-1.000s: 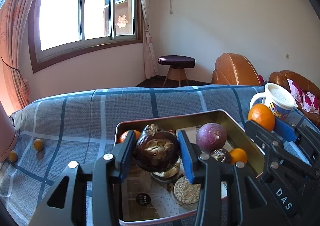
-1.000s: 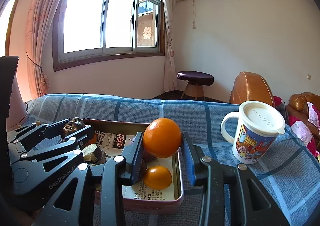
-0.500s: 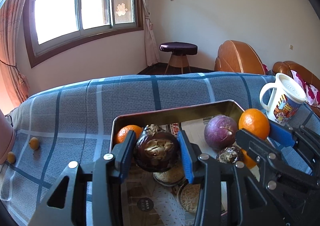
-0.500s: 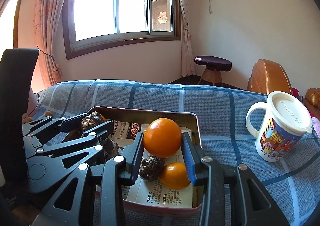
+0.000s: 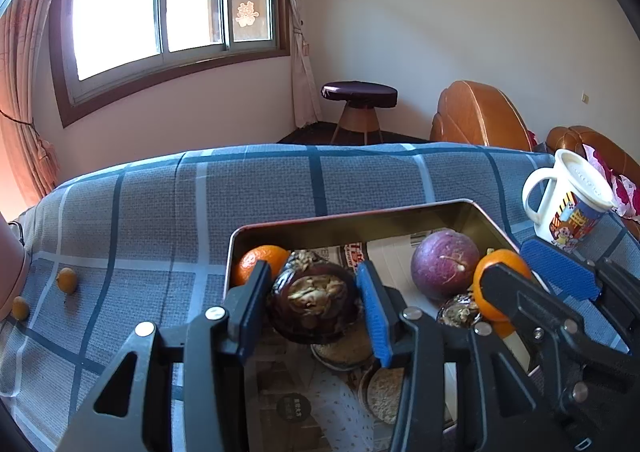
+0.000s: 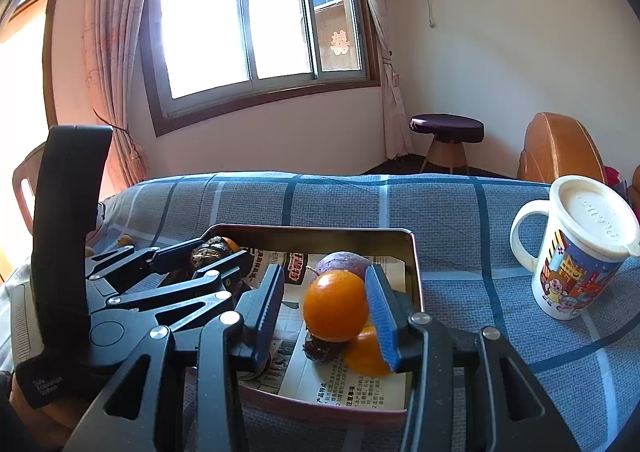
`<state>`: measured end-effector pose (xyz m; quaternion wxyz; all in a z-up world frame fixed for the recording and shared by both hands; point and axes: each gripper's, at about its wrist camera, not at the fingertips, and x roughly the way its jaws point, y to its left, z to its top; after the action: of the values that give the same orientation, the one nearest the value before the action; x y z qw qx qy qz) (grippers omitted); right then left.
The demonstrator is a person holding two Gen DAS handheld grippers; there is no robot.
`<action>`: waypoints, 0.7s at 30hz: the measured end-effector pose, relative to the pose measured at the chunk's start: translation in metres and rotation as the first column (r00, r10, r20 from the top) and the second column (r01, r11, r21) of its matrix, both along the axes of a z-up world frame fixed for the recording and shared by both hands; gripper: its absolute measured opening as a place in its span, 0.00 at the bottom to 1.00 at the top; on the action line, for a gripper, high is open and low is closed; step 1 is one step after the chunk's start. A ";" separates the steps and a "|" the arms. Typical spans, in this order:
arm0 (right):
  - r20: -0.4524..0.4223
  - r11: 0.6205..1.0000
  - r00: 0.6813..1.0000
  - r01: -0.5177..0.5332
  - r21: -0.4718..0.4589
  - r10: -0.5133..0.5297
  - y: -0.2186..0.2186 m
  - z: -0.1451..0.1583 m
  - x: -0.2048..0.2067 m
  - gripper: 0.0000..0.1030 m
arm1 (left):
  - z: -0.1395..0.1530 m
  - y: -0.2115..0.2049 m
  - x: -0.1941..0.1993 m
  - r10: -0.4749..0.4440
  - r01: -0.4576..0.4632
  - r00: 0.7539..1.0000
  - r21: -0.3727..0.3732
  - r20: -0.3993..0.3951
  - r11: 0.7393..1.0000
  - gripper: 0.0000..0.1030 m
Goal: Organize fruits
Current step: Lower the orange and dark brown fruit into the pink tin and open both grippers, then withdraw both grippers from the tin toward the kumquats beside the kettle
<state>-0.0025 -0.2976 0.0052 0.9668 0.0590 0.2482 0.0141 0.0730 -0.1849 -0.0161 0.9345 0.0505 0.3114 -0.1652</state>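
Gripping a dark mangosteen [image 5: 314, 302] between its blue pads, the left hand-held gripper [image 5: 312, 306] hangs over the tin tray [image 5: 352, 217] near its far-left corner. The right hand-held gripper [image 6: 325, 310] stands released, pads spread, with an orange [image 6: 335, 306] between them touching the right pad, atop fruit by the tray's right edge. A purple passion fruit [image 5: 445, 266] lies in the tray; a lidded mug [image 6: 580, 248] stands right of it on the checked cloth [image 5: 160, 211].

Blue plaid cloth [image 5: 248, 191], orange fruit [image 6: 335, 306], purple fruit [image 5: 444, 266]
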 end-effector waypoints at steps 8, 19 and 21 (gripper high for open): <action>0.194 0.990 0.971 0.131 0.048 -0.138 -0.016 0.023 -0.034 0.84 | 0.011 -0.005 -0.023 -0.007 0.004 0.991 0.027 0.132 1.000 1.00; 0.297 0.964 0.923 0.263 -0.019 -0.246 -0.012 0.033 -0.051 0.84 | 0.020 0.011 -0.037 0.050 -0.049 0.982 -0.007 0.183 0.999 1.00; 0.350 0.951 0.897 0.304 -0.045 -0.270 -0.009 0.035 -0.059 0.85 | 0.024 0.019 -0.039 0.076 -0.072 0.978 -0.025 0.195 0.997 1.00</action>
<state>-0.0612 -0.3065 0.0406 0.9881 0.0440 0.0667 -0.1312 0.0344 -0.1656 0.0077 0.9664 0.0464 0.2183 -0.1273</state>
